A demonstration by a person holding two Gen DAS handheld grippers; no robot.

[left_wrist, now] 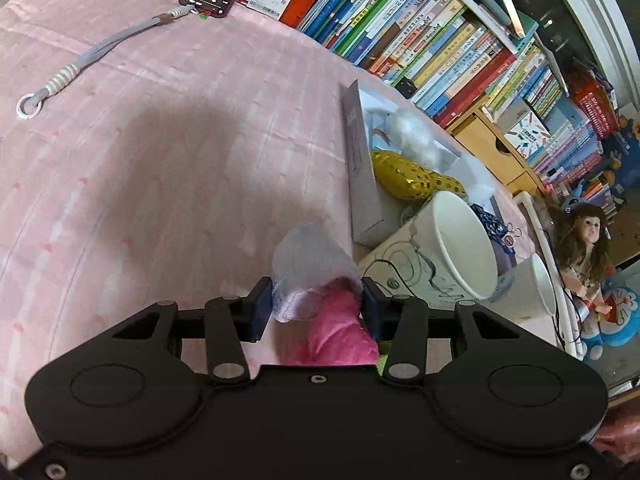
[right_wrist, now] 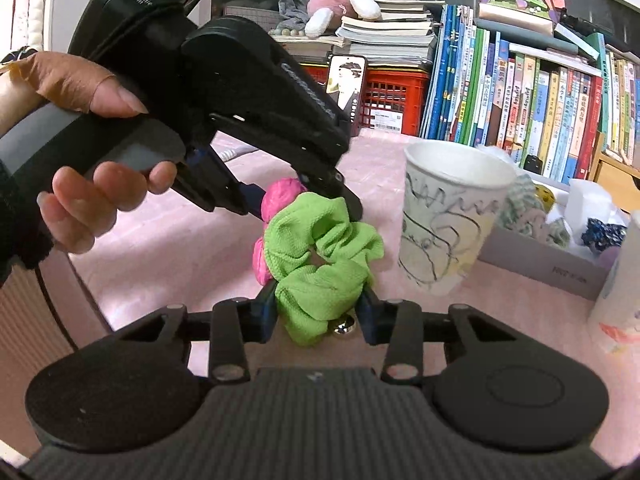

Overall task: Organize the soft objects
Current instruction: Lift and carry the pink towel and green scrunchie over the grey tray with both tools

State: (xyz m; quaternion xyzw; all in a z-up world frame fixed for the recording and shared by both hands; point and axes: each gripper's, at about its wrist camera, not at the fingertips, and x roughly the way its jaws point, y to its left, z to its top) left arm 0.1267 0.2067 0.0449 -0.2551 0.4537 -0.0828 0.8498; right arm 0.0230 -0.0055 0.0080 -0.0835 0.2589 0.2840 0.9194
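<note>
The green scrunchie (right_wrist: 320, 264) hung just left of the cup (right_wrist: 448, 216), clamped in the right tongs (right_wrist: 320, 312) by its lower folds. The left tongs (left_wrist: 316, 304) gripped a pink scrunchie (left_wrist: 340, 332) together with a pale mesh piece (left_wrist: 308, 264); from the right view the pink one (right_wrist: 280, 196) sat touching the green one, above and behind it.

Both scrunchies looked very light, limp and easily crushed: gathered cloth over elastic, likely to stretch or snag rather than slip. A thick bunched fold would probably give the surest hold, as a single layer might pull thin. A small metal bead (right_wrist: 346, 330) dangled below the green one and might catch on things.

Whether the two scrunchies were tangled or merely pressed together could not be told. The left tongs' tips were mostly hidden behind cloth in the right view. What the mesh piece was stayed unclear. The box (left_wrist: 362, 176) right of the cup held soft items, partly hidden by the cup and the frame's edge. The pink table (left_wrist: 160, 140) lay beneath.
</note>
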